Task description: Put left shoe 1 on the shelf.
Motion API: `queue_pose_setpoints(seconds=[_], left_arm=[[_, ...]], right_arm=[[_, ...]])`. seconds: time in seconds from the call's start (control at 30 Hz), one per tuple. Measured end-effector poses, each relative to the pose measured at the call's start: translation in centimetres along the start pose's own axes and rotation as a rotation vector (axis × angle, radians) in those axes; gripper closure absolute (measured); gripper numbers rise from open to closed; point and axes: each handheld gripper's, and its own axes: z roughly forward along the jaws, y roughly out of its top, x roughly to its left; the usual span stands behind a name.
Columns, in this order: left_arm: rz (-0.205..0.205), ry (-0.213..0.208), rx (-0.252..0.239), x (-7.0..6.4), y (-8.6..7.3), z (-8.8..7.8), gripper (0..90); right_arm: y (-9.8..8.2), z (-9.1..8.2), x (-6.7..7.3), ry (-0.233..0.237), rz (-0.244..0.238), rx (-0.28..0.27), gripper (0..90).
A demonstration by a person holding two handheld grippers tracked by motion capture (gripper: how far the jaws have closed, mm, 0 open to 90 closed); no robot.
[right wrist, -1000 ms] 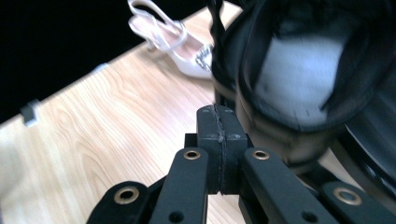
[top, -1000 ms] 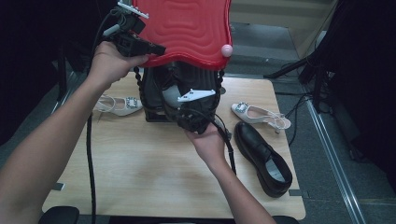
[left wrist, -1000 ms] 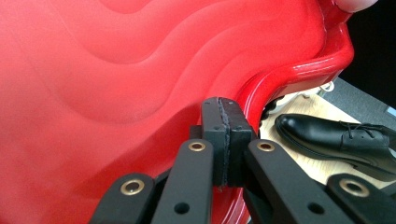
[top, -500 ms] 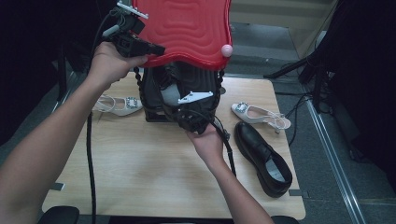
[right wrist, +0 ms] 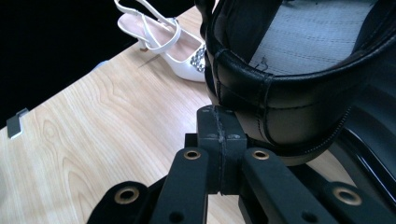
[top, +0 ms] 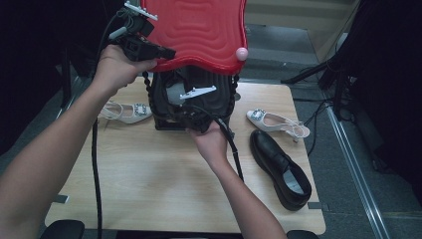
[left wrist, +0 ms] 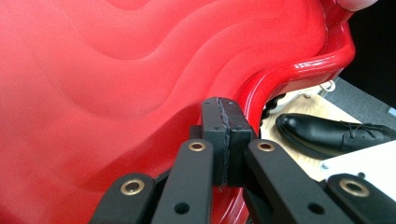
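Note:
A glossy red wavy lid stands raised above a black case at the table's far middle. My left gripper is at the lid's left edge. In the left gripper view it is shut, pads together, with the red lid close behind the tips. My right gripper is at the case's front opening, also shut. In the right gripper view its tips sit against the heel rim of a black leather shoe with a grey lining. I cannot tell whether they pinch the rim.
On the wooden table, a white jewelled slingback lies left of the case and its mate lies to the right. A black dress shoe rests near the right edge. Cables trail from both grippers.
My right hand has shifted slightly left and farther in toward the case's front. The left hand and the raised lid have stayed put.

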Motion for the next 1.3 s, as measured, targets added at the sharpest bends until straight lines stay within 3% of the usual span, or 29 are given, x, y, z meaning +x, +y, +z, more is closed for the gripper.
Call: queue_pose_setpoints(seconds=[0.13, 0.43, 0.57, 0.77, 0.93, 1.0, 1.03, 1.2, 1.3], left_arm=[[0.002, 0.002, 0.0, 0.0, 0.0, 0.0, 90.0], [0.004, 0.003, -0.002, 0.0, -0.1, 0.0, 90.0], [0.005, 0.004, -0.002, 0.0, -0.1, 0.0, 90.0], [0.046, 0.022, -0.003, -0.1, -0.2, -0.2, 90.0], [0.038, 0.029, 0.002, -0.1, 0.0, -0.3, 89.2], [0.019, 0.008, -0.012, -0.1, 0.1, -0.6, 82.8], [-0.003, -0.028, -0.028, -0.1, 0.2, -1.1, 78.8], [0.033, -0.059, -0.028, -1.5, 0.0, -2.3, 63.4], [0.036, -0.072, -0.025, -1.9, -0.4, -2.6, 58.7]], right_arm=[[1.2, 1.1, 0.3, -0.018, -0.009, 0.0, 90.0], [2.9, 3.0, 0.4, -0.022, 0.018, -0.018, 90.0], [3.2, 3.6, 0.2, -0.022, 0.026, -0.011, 90.0], [2.7, 4.1, 0.2, -0.021, 0.026, -0.005, 90.0], [2.5, 2.8, 0.4, 0.004, 0.011, -0.021, 90.0], [2.1, 1.6, 0.5, 0.031, 0.004, -0.034, 86.1], [1.9, 1.2, 0.6, 0.037, -0.006, -0.043, 85.4], [0.4, -0.8, 0.7, 0.064, -0.027, -0.068, 77.7], [-0.1, -1.3, 0.5, 0.084, -0.036, -0.054, 73.1]])
